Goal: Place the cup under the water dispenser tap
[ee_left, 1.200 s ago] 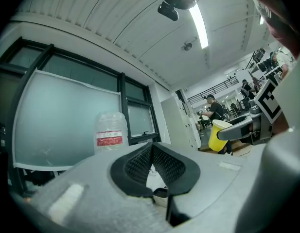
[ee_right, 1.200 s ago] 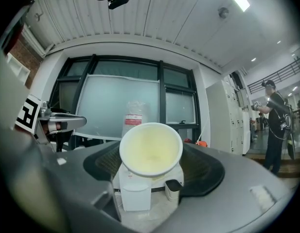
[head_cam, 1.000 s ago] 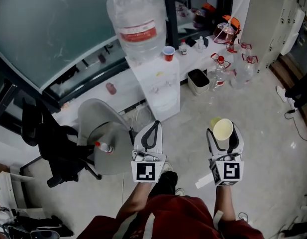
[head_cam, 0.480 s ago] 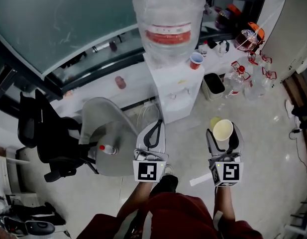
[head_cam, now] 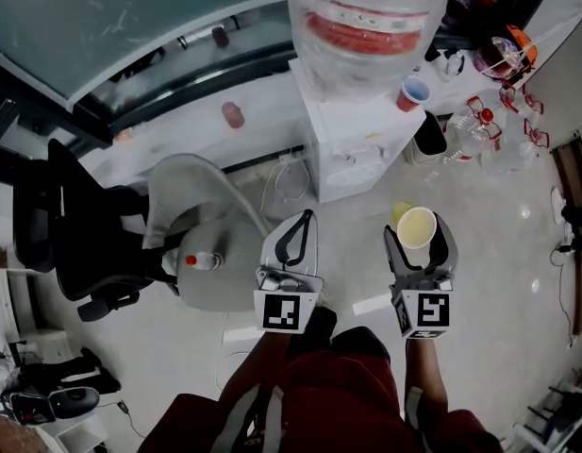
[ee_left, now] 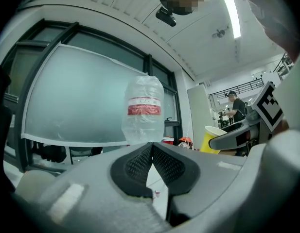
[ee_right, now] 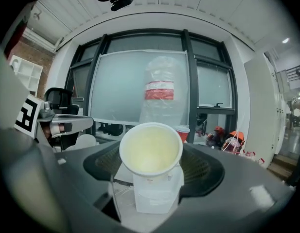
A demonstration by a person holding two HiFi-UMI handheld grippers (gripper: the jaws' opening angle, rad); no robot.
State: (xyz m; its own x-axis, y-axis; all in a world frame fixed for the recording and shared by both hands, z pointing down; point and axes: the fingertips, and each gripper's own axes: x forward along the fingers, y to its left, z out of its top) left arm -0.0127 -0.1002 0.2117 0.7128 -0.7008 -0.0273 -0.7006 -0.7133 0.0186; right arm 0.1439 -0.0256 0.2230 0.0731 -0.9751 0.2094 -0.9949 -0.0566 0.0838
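Observation:
A yellow paper cup [head_cam: 416, 226] stands upright between the jaws of my right gripper [head_cam: 419, 238], which is shut on it. In the right gripper view the cup [ee_right: 150, 152] fills the middle and hides most of the white water dispenser [ee_right: 157, 195] behind it. The dispenser [head_cam: 352, 144] stands ahead on the floor, a large clear bottle [head_cam: 361, 22] on top and its front facing me. My left gripper [head_cam: 295, 241] hangs beside the right one, shut and empty; its pads [ee_left: 164, 163] meet. The bottle [ee_left: 142, 110] is straight ahead of it.
A red cup [head_cam: 414, 93] sits on the dispenser's top corner. A grey round seat [head_cam: 191, 229] with a small bottle [head_cam: 201, 260] and a black office chair [head_cam: 74, 234] stand at the left. Water jugs [head_cam: 489, 135] and a dark bin [head_cam: 429, 132] stand at the right.
Both grippers have come closer to the dispenser, which now looms larger and nearer in the head view. The cup stays in the right gripper's jaws; the left stays shut.

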